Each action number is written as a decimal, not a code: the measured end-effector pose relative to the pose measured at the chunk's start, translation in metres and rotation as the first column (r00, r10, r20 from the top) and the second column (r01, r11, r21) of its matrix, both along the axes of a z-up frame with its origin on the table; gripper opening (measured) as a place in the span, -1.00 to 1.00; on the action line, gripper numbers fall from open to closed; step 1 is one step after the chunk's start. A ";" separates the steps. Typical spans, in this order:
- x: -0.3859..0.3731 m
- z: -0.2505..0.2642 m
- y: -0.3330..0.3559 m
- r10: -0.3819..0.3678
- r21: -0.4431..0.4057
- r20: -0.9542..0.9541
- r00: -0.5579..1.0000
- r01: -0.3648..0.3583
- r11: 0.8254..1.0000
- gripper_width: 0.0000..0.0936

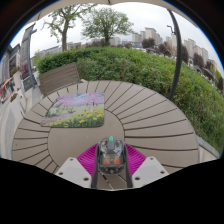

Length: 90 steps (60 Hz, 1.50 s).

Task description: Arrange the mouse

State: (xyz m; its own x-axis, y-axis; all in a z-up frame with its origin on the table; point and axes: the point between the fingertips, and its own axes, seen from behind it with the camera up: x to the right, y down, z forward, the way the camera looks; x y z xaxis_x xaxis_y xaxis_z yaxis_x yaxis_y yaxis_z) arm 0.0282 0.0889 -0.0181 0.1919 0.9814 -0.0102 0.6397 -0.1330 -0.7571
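On the table we see the mat left of centre, beyond the fingers. Our gripper is closed on the mouse, so we judge it mid-carry; next we must set it on the mat.

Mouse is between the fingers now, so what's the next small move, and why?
Probably carry it forward toward the mouse pad. The mouse sits between the gripper fingers, their pink pads close against its sides, while the pad lies beyond them on the round slatted table, seemingly bare.
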 end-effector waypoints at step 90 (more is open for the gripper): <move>0.122 0.215 -0.101 -0.078 0.045 0.099 0.992 0.074 0.996 0.82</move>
